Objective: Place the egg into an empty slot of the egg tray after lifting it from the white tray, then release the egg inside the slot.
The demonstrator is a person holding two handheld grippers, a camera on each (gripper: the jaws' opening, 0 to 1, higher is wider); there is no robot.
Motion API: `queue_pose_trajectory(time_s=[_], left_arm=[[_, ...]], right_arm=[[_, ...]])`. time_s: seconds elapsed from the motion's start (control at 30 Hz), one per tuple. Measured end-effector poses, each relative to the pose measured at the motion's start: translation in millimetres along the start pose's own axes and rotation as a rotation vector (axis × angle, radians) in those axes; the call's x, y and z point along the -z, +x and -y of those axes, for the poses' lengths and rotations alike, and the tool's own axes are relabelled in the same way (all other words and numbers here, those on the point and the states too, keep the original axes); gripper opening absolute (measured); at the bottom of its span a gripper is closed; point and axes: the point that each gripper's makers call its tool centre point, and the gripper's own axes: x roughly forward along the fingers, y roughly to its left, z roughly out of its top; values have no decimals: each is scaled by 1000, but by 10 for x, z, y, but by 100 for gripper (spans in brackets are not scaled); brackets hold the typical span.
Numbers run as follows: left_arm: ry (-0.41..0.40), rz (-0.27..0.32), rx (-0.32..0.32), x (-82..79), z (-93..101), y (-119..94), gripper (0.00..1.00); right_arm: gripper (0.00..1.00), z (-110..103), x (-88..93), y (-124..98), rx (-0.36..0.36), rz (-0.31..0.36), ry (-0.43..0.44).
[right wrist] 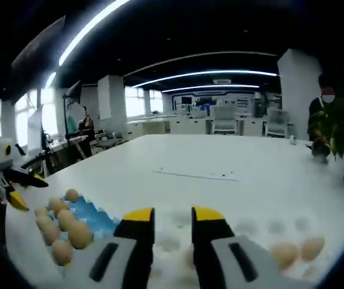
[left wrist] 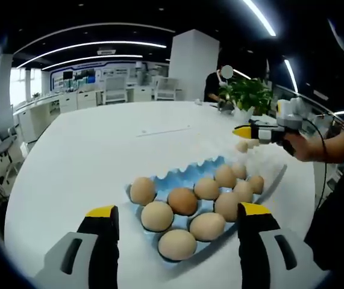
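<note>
Down at the bottom of the left gripper view, the left gripper (left wrist: 175, 220) sat with its yellow-tipped jaws wide apart and nothing between them. Right past the tips, in the lower middle of that frame, the blue egg tray (left wrist: 187, 173) lay on the white table (left wrist: 87, 156), pretty much full of brown eggs (left wrist: 182, 201). Further back, at the right middle edge, the right gripper (left wrist: 247, 132) came in held by a person's hand (left wrist: 307, 147), with a couple of pale eggs just beneath its tips. Behind that, a potted plant (left wrist: 249, 93) stood near the far table edge, upper right of the frame, and office desks filled the upper left.

At the bottom centre of the right gripper view, the right gripper (right wrist: 173, 217) had its jaws only a narrow gap apart, and no egg could be seen between them. Underneath and ahead of it was the white tray (right wrist: 262, 229) with its round dimples, and two eggs (right wrist: 298, 250) sat in it at the lower right. Over at the lower left, the blue egg tray (right wrist: 93, 214) showed its row of eggs, with the left gripper (right wrist: 21, 186) at the left edge beyond it.
</note>
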Motion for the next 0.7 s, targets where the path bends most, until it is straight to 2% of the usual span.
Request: queue_pose_trajectory(time_s=[0.07,0.1,0.27,0.47,0.5,0.57,0.6,0.67,0.7], left_arm=[[-3,-1,5,2,6,2,78],[-2,-1,5,-1,6,2,79],[-1,2,0,-9,-25,-14,78],[5,-2,3,-1,-28,-9,77],[5,-2,4,-2,-28,-6,77],[4,-1,2,-7,-32,-6,77],[3,0,2,-8,-33,-6,76],[-3,-2,4,-2,-35,-7,74],[-3,-1,3,-3,-37,-9,74]], right_arm=[[23,75,70,-15,16,-5,-4],[24,115,132,-20,26,-28,2],[27,198,195,-40,53,-34,-9],[30,96,338,20,11,-78,0],[29,96,302,44,23,-52,-77],[26,110,335,50,44,-50,-183],[26,87,328,51,28,-25,-205],[26,90,338,43,25,-37,-199],[26,90,337,52,23,-37,-224]])
